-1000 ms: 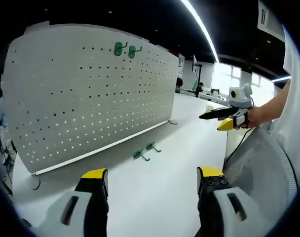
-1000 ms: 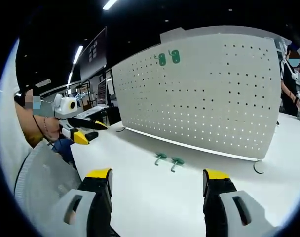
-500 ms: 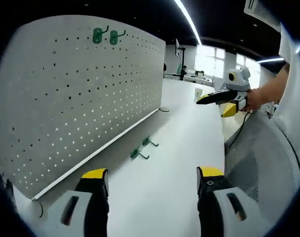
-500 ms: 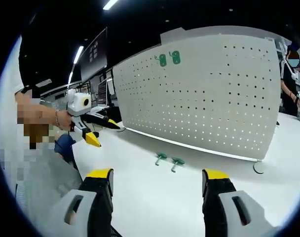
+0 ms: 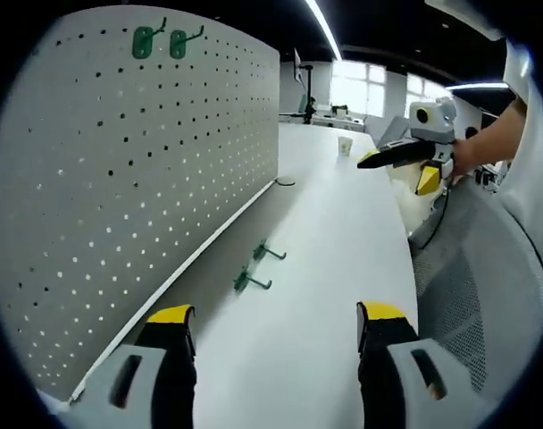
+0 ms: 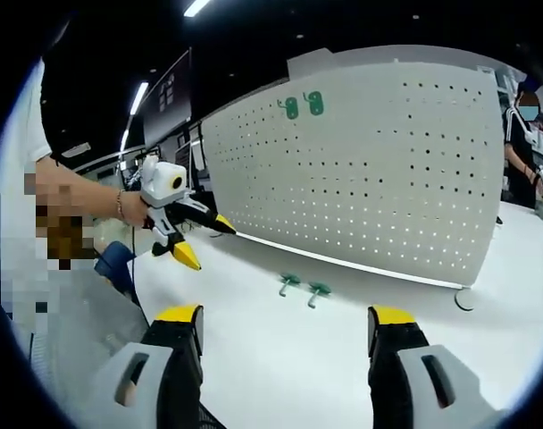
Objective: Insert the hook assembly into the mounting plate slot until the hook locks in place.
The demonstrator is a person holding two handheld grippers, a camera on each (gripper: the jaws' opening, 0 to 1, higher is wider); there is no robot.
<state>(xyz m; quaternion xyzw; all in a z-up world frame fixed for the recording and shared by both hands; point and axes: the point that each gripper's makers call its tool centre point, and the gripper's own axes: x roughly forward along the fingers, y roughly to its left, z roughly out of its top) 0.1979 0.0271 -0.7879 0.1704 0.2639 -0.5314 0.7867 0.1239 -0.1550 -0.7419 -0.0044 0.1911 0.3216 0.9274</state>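
Left gripper view is taking in the big white pegboard (image 5: 120, 179) standing along the white table (image 5: 343, 268), with two green hooks already hanging near its top edge (image 5: 160, 40). Two more green hooks are lying loose on the table just in front of the board (image 5: 258, 265) — untouched, so I'd judge the insertion is not yet begun. Both grippers are hovering well apart from them, jaws spread and empty: the left gripper (image 6: 200, 241) and the right gripper (image 5: 401, 165).
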